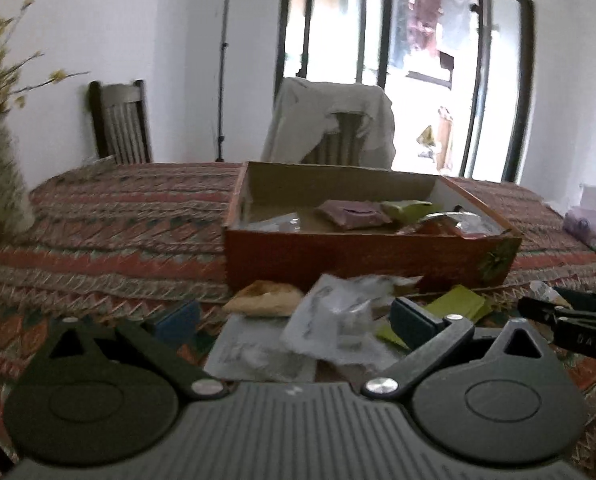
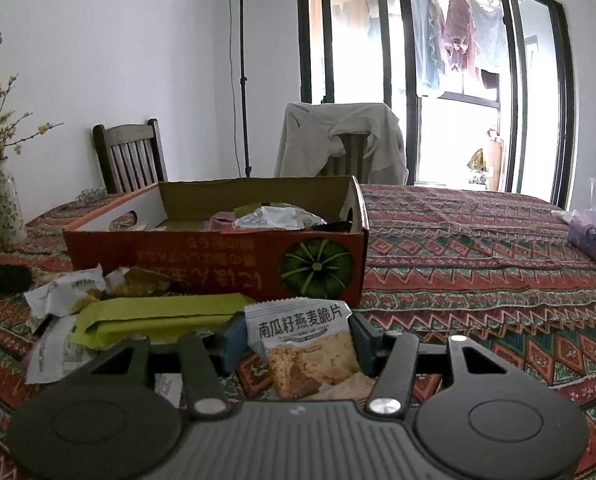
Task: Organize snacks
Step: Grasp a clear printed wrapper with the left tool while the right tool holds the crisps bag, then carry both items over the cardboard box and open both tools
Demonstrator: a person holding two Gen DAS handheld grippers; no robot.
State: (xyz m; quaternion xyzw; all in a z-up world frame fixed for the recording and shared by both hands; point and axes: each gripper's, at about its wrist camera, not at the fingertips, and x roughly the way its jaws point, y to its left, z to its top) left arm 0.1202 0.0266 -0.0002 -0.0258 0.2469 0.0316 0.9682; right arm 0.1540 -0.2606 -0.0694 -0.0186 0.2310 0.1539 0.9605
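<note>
Between the right tongs (image 2: 298, 344) sits an upright oat-crisp packet (image 2: 302, 340), pads touching.

The right gripper (image 2: 298, 344) is seen low at centre frame, its pads pressed on a packet; the left gripper (image 1: 298, 316) (blurred) is spread wide, nothing clamped.

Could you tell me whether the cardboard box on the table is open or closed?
Open: the cardboard box has no lid, and snack packets show inside.

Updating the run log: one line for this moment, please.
right gripper: shut on oat crisp packet | left gripper: open, empty, over loose snacks | box: partly filled
</note>
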